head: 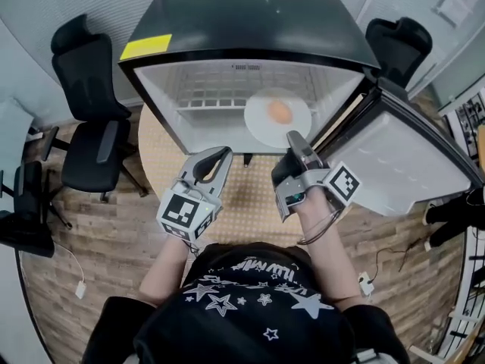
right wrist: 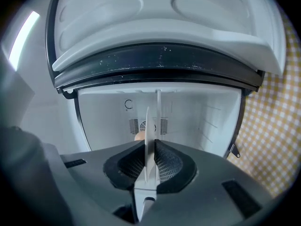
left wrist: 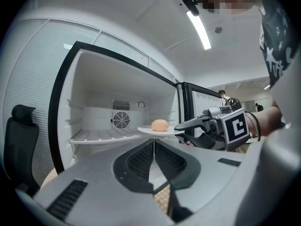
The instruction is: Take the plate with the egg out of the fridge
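A white plate point(head: 265, 120) with a brown egg point(head: 279, 111) on it sits at the front right of the open fridge's wire shelf point(head: 208, 101). My right gripper point(head: 294, 138) is shut on the plate's near rim; in the right gripper view the plate point(right wrist: 147, 140) shows edge-on between the pads, with the egg point(right wrist: 139, 136) peeking out behind it. My left gripper point(head: 217, 155) hovers shut and empty in front of the fridge, left of the plate. In the left gripper view the plate point(left wrist: 157, 132), the egg point(left wrist: 160, 125) and the right gripper point(left wrist: 181, 126) are seen from the side.
The small fridge point(head: 250, 21) stands on a round table with a checked cloth point(head: 242, 196); its door point(head: 413, 165) hangs open to the right. Black office chairs point(head: 91, 105) stand at the left and at the back right point(head: 398, 44). A person's torso fills the lower part of the head view.
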Demonstrator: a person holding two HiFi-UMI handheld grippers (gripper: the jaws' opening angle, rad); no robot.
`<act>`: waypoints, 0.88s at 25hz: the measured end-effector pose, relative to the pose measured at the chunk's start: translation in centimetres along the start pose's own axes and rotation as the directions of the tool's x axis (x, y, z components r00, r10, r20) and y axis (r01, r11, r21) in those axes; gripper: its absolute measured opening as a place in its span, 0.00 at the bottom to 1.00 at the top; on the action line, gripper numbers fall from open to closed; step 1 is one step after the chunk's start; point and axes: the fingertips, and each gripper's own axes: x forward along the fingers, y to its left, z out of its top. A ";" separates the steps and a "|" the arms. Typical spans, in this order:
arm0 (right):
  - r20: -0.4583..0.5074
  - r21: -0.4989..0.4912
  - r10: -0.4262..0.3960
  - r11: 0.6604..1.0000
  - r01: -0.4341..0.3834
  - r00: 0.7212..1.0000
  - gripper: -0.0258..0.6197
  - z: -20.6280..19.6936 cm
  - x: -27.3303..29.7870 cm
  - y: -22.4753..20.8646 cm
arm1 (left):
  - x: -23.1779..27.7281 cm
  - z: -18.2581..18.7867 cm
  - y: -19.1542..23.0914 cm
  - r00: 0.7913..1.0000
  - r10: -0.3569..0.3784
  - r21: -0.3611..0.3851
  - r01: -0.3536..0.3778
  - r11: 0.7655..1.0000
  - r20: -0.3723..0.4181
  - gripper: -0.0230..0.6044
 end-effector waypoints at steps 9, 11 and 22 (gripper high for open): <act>-0.177 -0.011 0.011 1.000 -0.013 0.984 0.13 -0.6 -1.8 -0.4 | 0.9 -0.4 -3.5 0.996 0.090 0.011 -0.090 0.996 -0.012 0.06; -0.210 -0.016 0.015 1.000 -0.019 0.978 0.13 -0.4 -2.3 -0.3 | 0.9 -0.4 -4.2 0.993 0.117 0.012 -0.117 0.993 -0.012 0.06; -0.351 0.000 0.023 1.000 -0.025 0.936 0.13 0.3 -6.2 -0.7 | -0.3 -0.8 -8.5 0.967 0.250 0.005 -0.250 0.968 -0.045 0.06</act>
